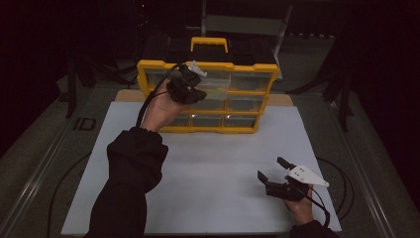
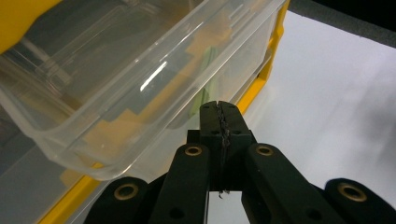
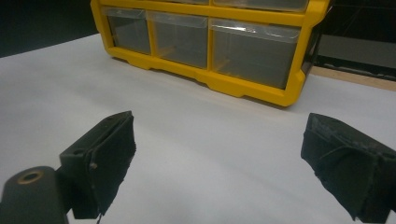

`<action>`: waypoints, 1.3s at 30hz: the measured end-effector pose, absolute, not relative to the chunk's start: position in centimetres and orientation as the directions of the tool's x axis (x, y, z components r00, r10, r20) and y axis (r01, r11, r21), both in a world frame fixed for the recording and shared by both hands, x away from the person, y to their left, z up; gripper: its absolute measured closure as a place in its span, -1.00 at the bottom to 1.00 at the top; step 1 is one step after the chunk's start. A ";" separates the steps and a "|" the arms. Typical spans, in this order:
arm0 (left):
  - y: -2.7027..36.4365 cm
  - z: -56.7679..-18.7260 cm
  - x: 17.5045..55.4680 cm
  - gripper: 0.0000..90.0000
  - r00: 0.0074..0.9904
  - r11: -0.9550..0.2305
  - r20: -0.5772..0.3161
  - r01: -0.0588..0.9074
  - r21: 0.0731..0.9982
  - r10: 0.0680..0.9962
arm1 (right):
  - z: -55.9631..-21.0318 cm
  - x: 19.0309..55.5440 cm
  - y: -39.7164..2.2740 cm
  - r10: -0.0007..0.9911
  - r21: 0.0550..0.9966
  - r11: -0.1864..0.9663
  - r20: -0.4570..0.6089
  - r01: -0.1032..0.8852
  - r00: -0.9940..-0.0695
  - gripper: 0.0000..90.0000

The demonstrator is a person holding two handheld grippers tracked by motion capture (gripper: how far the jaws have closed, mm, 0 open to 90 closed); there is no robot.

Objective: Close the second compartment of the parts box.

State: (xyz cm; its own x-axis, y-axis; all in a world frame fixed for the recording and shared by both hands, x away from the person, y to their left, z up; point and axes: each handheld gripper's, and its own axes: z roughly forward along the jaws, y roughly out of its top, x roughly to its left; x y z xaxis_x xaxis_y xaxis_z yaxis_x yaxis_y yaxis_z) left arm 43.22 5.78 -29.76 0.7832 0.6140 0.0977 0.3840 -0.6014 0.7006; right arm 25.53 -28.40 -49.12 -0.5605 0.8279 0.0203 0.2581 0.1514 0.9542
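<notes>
up close, the left gripper has its two black jaws pressed flat together with nothing between them, their tips just beside the clear front of a pulled-out drawer; whether they touch it cannot be told. that drawer juts from the yellow organizer, and through its clear plastic a pale green piece and some tan shapes show dimly, too blurred to name. in the high view the left gripper is held up against the organizer's upper left drawers, at about 11 o'clock from the middle of the white board, with the person's dark sleeve running down to 7 o'clock. the organizer stands upright at the board's 12 o'clock edge, its yellow handle on top. no brand, label or lettering can be read on it. the right gripper rests low at about 4 o'clock on the board, well apart from the organizer, its jaws spread wide and holding nothing; in the right gripper view the organizer's bottom row of clear drawers lies ahead at 12 o'clock.
</notes>
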 end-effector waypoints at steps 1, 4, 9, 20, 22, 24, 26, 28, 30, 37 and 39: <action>5.8 -29.8 43.3 1.00 0.783 -0.603 0.100 0.384 0.699 0.614 | -49.1 25.5 -28.4 0.828 0.954 0.151 0.021 0.259 -0.560 -0.78; 5.9 -30.0 43.4 1.00 0.778 -0.601 0.101 0.388 0.698 0.620 | -49.1 25.5 -28.4 0.828 0.954 0.152 0.019 0.258 -0.560 -0.78; 6.3 -30.3 43.7 1.00 0.763 -0.584 0.091 0.406 0.703 0.640 | -49.1 25.5 -28.5 0.829 0.955 0.152 0.019 0.256 -0.560 -0.78; 6.6 -30.9 44.2 1.00 0.740 -0.570 0.094 0.425 0.703 0.666 | -49.1 25.5 -28.5 0.830 0.953 0.153 0.019 0.260 -0.557 -0.78; 6.6 -31.0 44.2 1.00 0.737 -0.568 0.094 0.426 0.704 0.670 | -49.1 25.5 -28.5 0.830 0.954 0.152 0.019 0.260 -0.557 -0.78; 6.7 -31.1 44.3 1.00 0.731 -0.560 0.089 0.431 0.707 0.676 | -49.1 25.5 -28.5 0.831 0.953 0.150 0.023 0.264 -0.556 -0.78; 6.8 -31.2 44.5 1.00 0.728 -0.557 0.087 0.435 0.707 0.680 | -49.1 25.5 -28.5 0.830 0.953 0.152 0.021 0.262 -0.557 -0.78; 6.8 -31.3 44.6 1.00 0.720 -0.553 0.088 0.441 0.707 0.688 | -49.1 25.5 -28.5 0.831 0.953 0.152 0.020 0.262 -0.556 -0.78; 6.8 -31.5 44.8 1.00 0.716 -0.552 0.089 0.447 0.704 0.692 | -49.1 25.5 -28.5 0.831 0.953 0.153 0.020 0.262 -0.556 -0.78; 6.8 -31.6 45.1 1.00 0.710 -0.555 0.101 0.444 0.703 0.697 | -49.1 25.5 -28.5 0.831 0.953 0.154 0.018 0.261 -0.556 -0.78; 6.7 -31.7 45.1 1.00 0.704 -0.546 0.099 0.446 0.709 0.703 | -49.1 25.5 -28.5 0.831 0.953 0.153 0.019 0.262 -0.556 -0.78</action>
